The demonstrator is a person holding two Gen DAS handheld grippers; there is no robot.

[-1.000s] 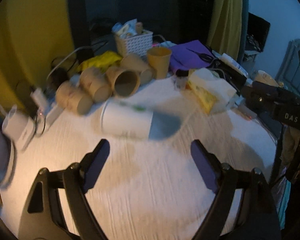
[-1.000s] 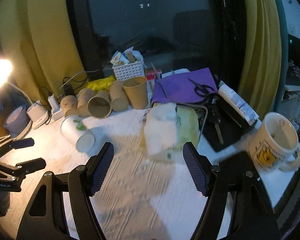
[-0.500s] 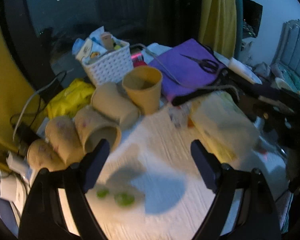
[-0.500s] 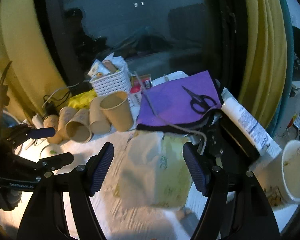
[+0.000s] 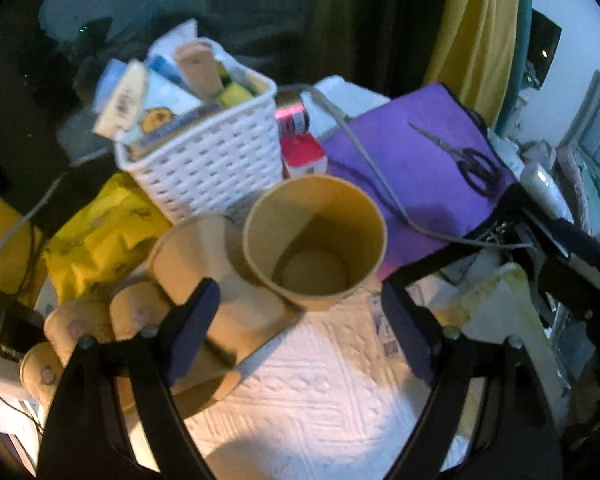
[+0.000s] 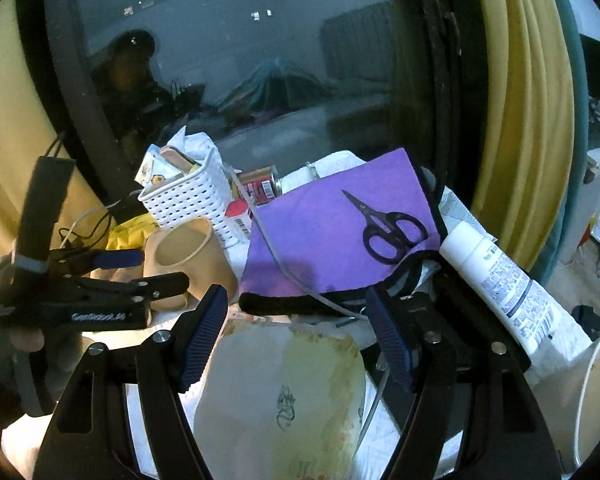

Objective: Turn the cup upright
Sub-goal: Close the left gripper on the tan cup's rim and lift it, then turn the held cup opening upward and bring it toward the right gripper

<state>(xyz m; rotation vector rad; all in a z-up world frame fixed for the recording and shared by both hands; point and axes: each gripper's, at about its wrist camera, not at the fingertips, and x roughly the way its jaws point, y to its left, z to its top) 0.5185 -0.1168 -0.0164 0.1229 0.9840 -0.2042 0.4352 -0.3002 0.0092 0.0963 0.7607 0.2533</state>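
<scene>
Dark window glass and yellow curtains back a cluttered white textured tabletop (image 5: 320, 392). Left gripper (image 5: 300, 320) hangs wide open, empty, over the paper cups. One tan cup (image 5: 314, 240) stands mouth-up dead ahead; the toppled cup (image 5: 216, 280) lies just left of it, long axis running toward the left finger. Right gripper (image 6: 296, 320), also wide and empty, sits farther off over a tissue pack (image 6: 284, 396).

upright tan paper cup (image 5: 315, 242): mouth open to the top, empty, standing in front of the white basket. tipped tan paper cups (image 5: 216, 280): on their sides just left of it, one touching.
</scene>
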